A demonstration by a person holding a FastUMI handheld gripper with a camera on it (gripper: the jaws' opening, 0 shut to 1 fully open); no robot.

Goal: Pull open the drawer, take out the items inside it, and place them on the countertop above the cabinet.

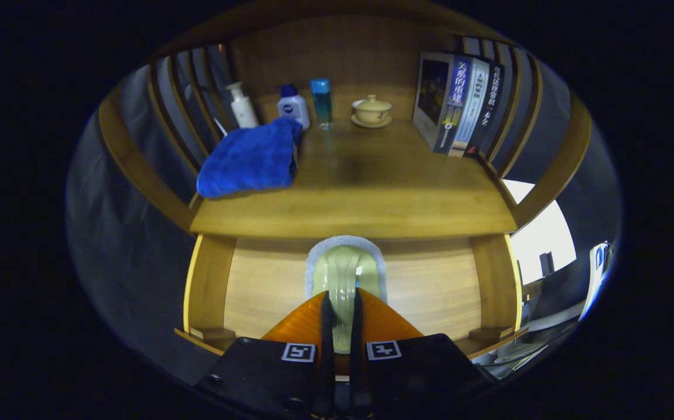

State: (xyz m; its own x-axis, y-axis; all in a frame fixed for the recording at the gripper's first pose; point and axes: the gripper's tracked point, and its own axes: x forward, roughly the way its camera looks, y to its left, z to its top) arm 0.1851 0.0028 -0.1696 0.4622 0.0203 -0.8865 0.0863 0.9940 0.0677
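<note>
The gripper (341,303) sat nearest the camera, its two fingers drawn close together and clamped on a pale green glazed piece (345,274), seemingly a cup or small vessel, that stood up between them. Both fingers pressed against its narrow lower part, and its wider upper part rose just ahead of the fingertips. A grey, speckled rim ringed the top of the piece.

Below and behind the held piece lay the open drawer (430,286), its light wooden floor bare on both sides of the fingers, with wooden side walls at left and right.

Just above the drawer ran the front edge of the countertop (360,198), a broad wooden surface. On its left side a folded blue towel (250,158) lay near the edge. Beyond the towel, along the back, stood a white pump bottle (241,106), a white bottle with a blue cap (293,106) touching the towel's far corner, and a clear blue bottle (321,104). Beside those, a small lidded tea bowl on a saucer (371,111) stood apart. At the right side a row of books (459,105) stood upright against slatted wooden sides (196,99).
</note>
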